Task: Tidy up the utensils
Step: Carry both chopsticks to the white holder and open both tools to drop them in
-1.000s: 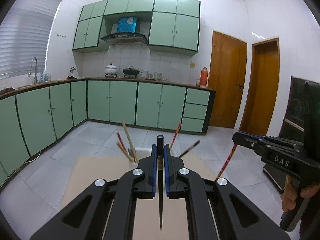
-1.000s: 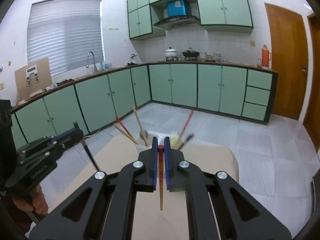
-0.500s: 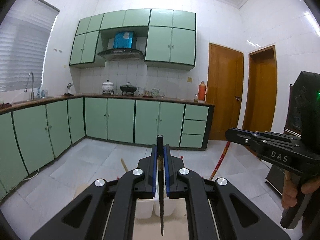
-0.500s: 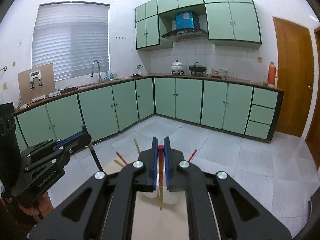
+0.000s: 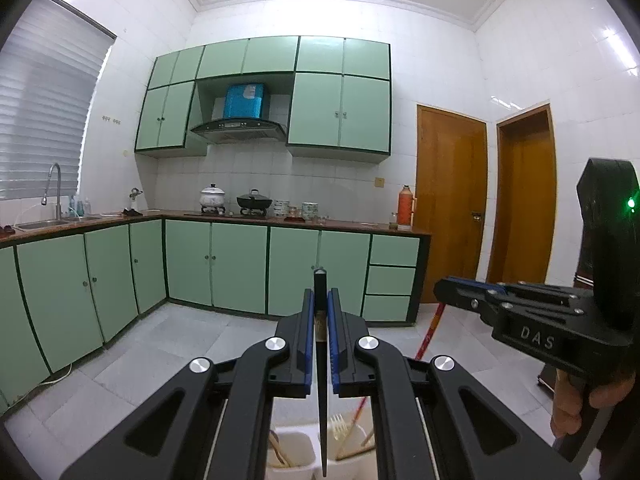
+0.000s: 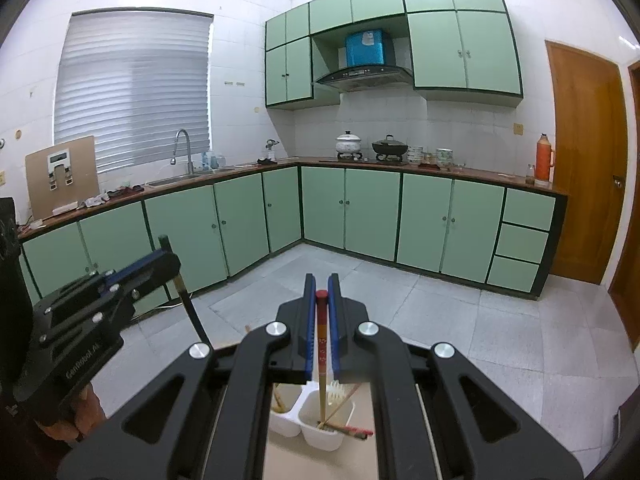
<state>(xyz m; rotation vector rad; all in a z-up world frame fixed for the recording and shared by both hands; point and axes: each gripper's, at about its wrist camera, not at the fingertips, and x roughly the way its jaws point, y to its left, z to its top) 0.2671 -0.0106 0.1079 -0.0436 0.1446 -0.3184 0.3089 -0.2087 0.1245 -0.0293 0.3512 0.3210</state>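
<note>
My left gripper (image 5: 320,300) is shut on a black chopstick (image 5: 322,400) that hangs down toward a white two-part utensil holder (image 5: 296,454) below. My right gripper (image 6: 321,300) is shut on a red-topped chopstick (image 6: 321,360) whose lower end reaches into the right compartment of the holder (image 6: 320,436). The holder has several chopsticks and a pale fork (image 6: 338,394) in it. The right gripper also shows in the left wrist view (image 5: 452,294), and the left gripper in the right wrist view (image 6: 168,258).
The holder stands on a beige table (image 6: 360,456). Behind are a grey tiled floor (image 6: 460,312), green cabinets (image 6: 372,212), a sink (image 6: 180,172) and wooden doors (image 5: 452,208).
Both grippers have tilted and drawn closer over the holder, so it dropped to the bottom of each view. Each still holds its chopstick.
</note>
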